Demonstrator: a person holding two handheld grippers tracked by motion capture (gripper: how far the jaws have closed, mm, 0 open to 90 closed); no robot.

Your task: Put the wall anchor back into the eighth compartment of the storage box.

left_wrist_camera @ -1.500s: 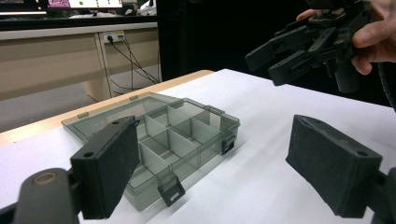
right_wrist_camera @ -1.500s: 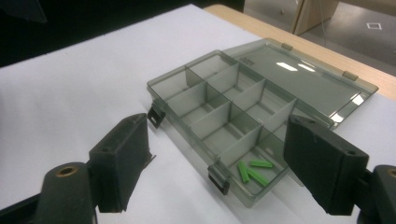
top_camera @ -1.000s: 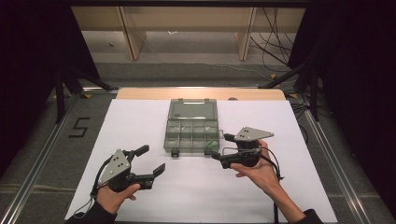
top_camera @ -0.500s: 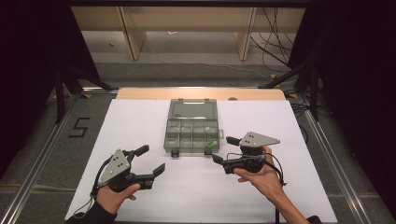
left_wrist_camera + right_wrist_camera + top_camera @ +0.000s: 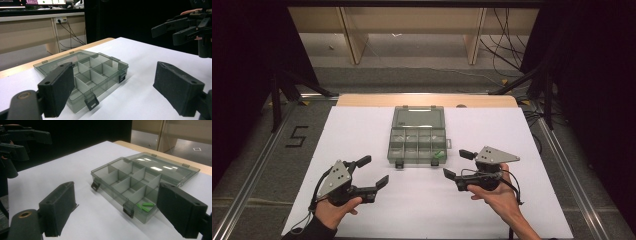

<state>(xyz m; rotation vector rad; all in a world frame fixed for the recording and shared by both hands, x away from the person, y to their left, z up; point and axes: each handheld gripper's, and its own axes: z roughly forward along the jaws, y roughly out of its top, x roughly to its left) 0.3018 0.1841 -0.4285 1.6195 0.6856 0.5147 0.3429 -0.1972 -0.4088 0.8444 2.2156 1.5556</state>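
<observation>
A clear grey compartment box lies open in the middle of the white table sheet, its lid folded flat away from me. Small green pieces rest in its near right compartment, and they show as green strips in the right gripper view. My left gripper hovers open near the front left, short of the box. My right gripper is held open just right of the box's near right corner, empty. Each gripper view shows the other gripper farther off.
The white sheet covers the table, with a wooden strip along its far edge. Metal rails run down both sides. A floor mark "5" lies left of the table. Cables trail on the floor behind.
My right gripper has drawn back toward me and slightly right, away from the box's near right corner. The left gripper has held still.
</observation>
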